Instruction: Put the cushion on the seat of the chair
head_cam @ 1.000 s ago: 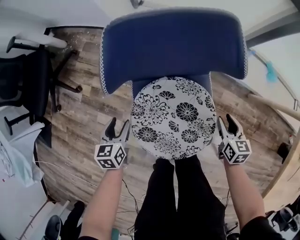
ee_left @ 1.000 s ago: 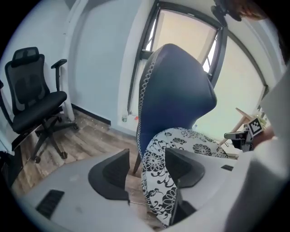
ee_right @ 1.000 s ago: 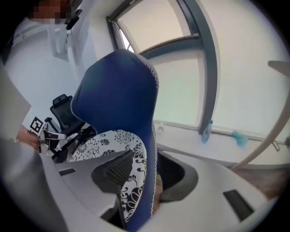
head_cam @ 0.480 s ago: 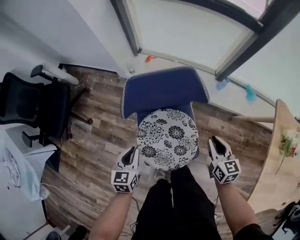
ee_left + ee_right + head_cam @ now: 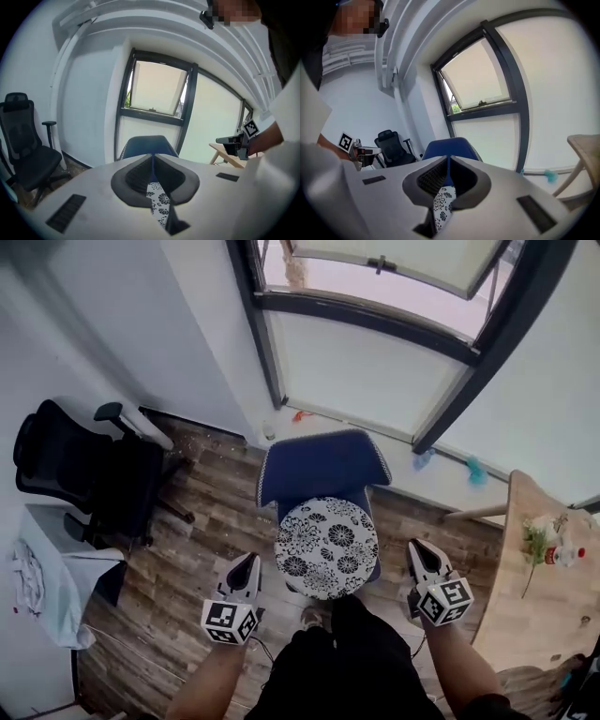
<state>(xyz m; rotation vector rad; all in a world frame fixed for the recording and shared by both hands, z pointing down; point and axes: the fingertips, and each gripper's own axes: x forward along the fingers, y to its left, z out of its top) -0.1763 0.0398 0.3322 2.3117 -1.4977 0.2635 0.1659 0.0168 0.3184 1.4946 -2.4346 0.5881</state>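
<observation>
From my seat I see the round black-and-white floral cushion lying flat on the seat of the blue chair, which stands on the wooden floor below the tilted window; the cushion covers most of the seat, its far edge against the base of the backrest; my left gripper hangs in the air at the cushion's left, clear of it, and in the left gripper view its jaws are pressed together at the tips with nothing between them, the floral pattern showing only through the gap behind the pads; my right gripper hangs at the cushion's right, also clear of it, and its jaws are closing, tips all but meeting in the right gripper view, empty too; a black office chair stands by the wall at the left, and a wooden table with small items sits at the right edge.
</observation>
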